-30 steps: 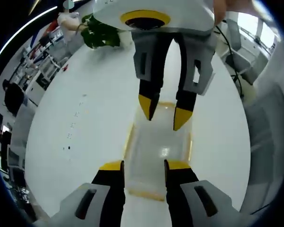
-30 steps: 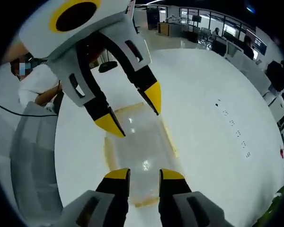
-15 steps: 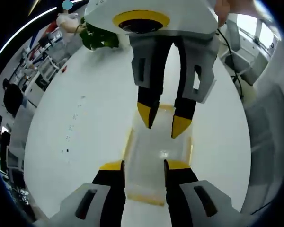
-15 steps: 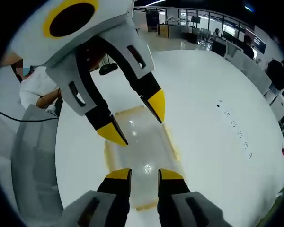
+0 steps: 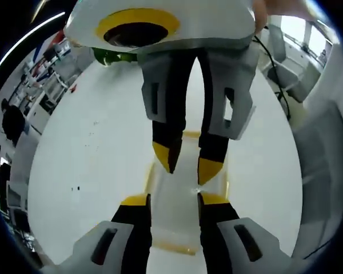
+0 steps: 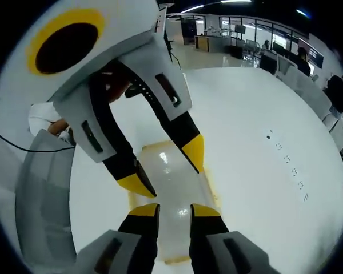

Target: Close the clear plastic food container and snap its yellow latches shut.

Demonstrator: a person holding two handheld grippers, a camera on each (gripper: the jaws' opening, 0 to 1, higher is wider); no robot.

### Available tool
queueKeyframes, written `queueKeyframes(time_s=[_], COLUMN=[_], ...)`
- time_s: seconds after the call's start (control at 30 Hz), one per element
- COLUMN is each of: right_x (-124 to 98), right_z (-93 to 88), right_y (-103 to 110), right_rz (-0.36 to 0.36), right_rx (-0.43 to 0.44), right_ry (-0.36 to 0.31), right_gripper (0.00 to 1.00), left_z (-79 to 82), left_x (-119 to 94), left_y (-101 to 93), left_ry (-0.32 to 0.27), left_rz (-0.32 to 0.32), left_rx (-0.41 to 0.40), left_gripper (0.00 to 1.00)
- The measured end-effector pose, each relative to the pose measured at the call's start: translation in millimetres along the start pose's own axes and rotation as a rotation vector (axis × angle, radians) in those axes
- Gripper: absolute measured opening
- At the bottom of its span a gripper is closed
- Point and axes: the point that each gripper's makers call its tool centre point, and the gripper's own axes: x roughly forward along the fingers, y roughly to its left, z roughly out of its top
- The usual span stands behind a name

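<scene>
In the left gripper view, the left gripper (image 5: 171, 200) rises from the bottom with its yellow-tipped jaws apart, nothing between them but the clear container (image 5: 183, 188) lying on the white table (image 5: 91, 171) directly ahead of and beneath the tips. The container's yellow edge (image 5: 150, 171) runs along its near side. The right gripper (image 5: 184, 162) reaches in from the far side — its jaws are apart too, tips just above the lid.

In the right gripper view, the right gripper (image 6: 174, 210) holds its jaws parted over the container (image 6: 171, 185), close ahead. The left gripper (image 6: 166, 168) comes down opposite, jaws spread, tips near the lid — contact cannot be told.
</scene>
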Motion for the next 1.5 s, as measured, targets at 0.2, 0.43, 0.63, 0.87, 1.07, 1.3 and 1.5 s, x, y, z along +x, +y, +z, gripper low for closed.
queueKeyframes(time_s=[0.2, 0.43, 0.63, 0.87, 1.07, 1.3, 1.5], right_x=[1, 0, 0, 1, 1, 4, 6], right_z=[1.5, 2.3, 6.8, 8.5, 10.5, 13.4, 13.8], right_y=[0, -7, -15, -19, -23, -27, -30], right_rz=[0.002, -0.015, -0.028, -0.034, -0.040, -0.035, -0.033], right_rx=[0.005, -0.011, -0.014, -0.028, -0.035, -0.033, -0.037], right_ry=[-0.003, 0.003, -0.004, 0.003, 0.005, 0.007, 0.018], right_gripper=[0.17, 0.17, 0.17, 0.17, 0.17, 0.18, 0.20], left_z=[-2.7, -5.3, -6.4, -7.6, -7.0, -6.4, -8.9], left_x=[2, 5, 6, 8, 7, 8, 8], left_y=[-2.8, -7.0, -11.8, -19.9, -23.9, -29.6, -34.2], left_ry=[0.007, 0.013, 0.016, 0.015, 0.004, -0.004, 0.001], left_rz=[-0.011, -0.013, -0.016, -0.021, -0.019, -0.018, -0.019], left_rx=[0.009, 0.012, 0.014, 0.016, 0.006, -0.014, 0.001], left_gripper=[0.30, 0.30, 0.30, 0.29, 0.29, 0.29, 0.30])
